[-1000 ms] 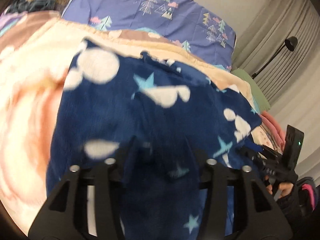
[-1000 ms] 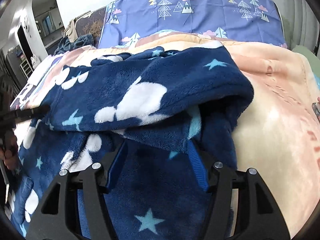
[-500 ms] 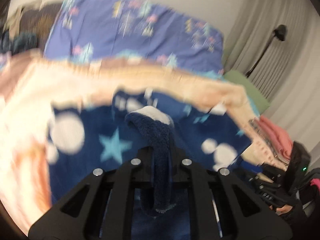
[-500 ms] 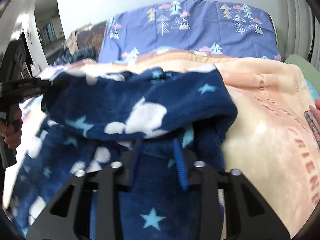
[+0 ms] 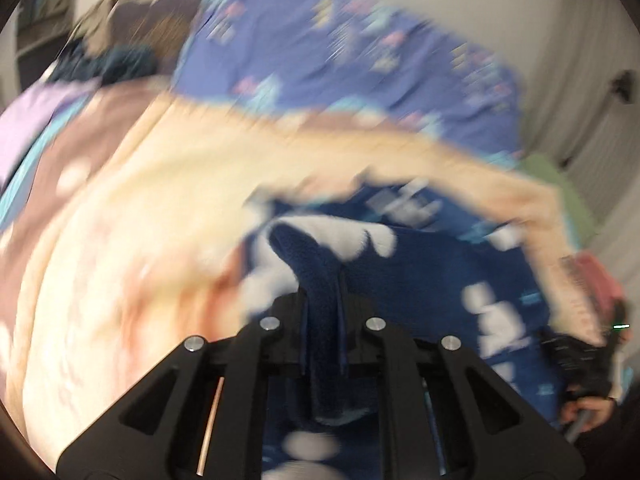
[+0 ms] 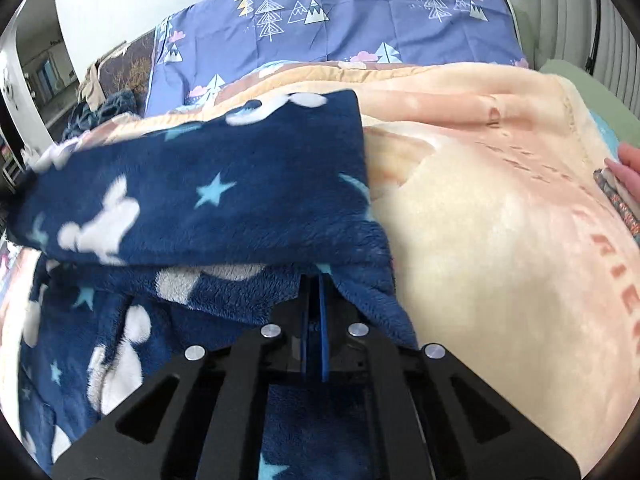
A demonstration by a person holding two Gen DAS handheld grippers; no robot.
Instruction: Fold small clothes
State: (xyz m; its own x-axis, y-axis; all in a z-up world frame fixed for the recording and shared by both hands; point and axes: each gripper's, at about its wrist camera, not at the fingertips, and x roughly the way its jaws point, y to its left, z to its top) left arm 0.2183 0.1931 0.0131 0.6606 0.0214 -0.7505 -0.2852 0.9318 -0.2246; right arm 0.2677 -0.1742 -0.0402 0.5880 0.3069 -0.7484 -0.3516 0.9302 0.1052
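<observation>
A navy fleece garment (image 6: 208, 200) with white shapes and light-blue stars lies on a peach blanket (image 6: 500, 248) on a bed. My right gripper (image 6: 316, 284) is shut on the garment's right edge, and a lifted flap of the fabric stretches away to the left. My left gripper (image 5: 322, 280) is shut on a bunched fold of the same garment (image 5: 420, 272), which rises between its fingers. The left wrist view is blurred by motion. The right gripper and the hand holding it show at the lower right of the left wrist view (image 5: 580, 356).
A purple pillow with tree prints (image 6: 340, 20) lies at the head of the bed. Folded pink clothes (image 5: 596, 280) sit at the blanket's right edge. Dark clothes (image 6: 104, 108) are heaped at the far left. Curtains (image 6: 616, 44) hang on the right.
Both grippers closed on the garment's edges. They lifted the near edge and carried it up and toward the pillow, folding the garment over itself. The left view swung leftward.
</observation>
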